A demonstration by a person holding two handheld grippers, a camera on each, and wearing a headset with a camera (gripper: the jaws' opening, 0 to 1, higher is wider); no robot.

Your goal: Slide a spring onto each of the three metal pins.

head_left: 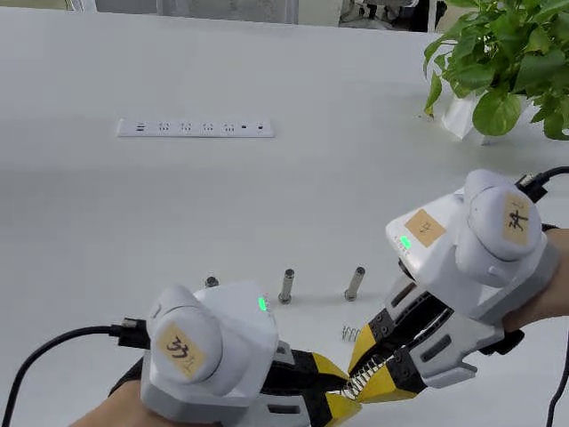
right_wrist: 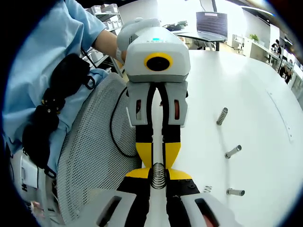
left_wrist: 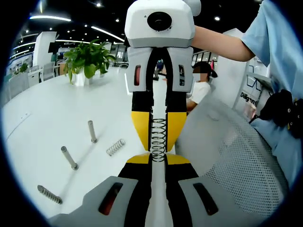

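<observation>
"Springs first: where are they?"

"One spring (left_wrist: 158, 135) is held at the near side of the bench (head_left: 267, 205), pinched at once by the left gripper (head_left: 342, 391) and the right gripper (head_left: 373, 365), whose closed jaws meet tip to tip. A loose spring (head_left: 350, 334) lies on the bench just beyond their tips."

"And the pins?"

"Three stand in a row a little farther out. The left pin (head_left: 211, 282) wears a spring; the middle pin (head_left: 286, 286) and right pin (head_left: 355, 283) are bare."
</observation>
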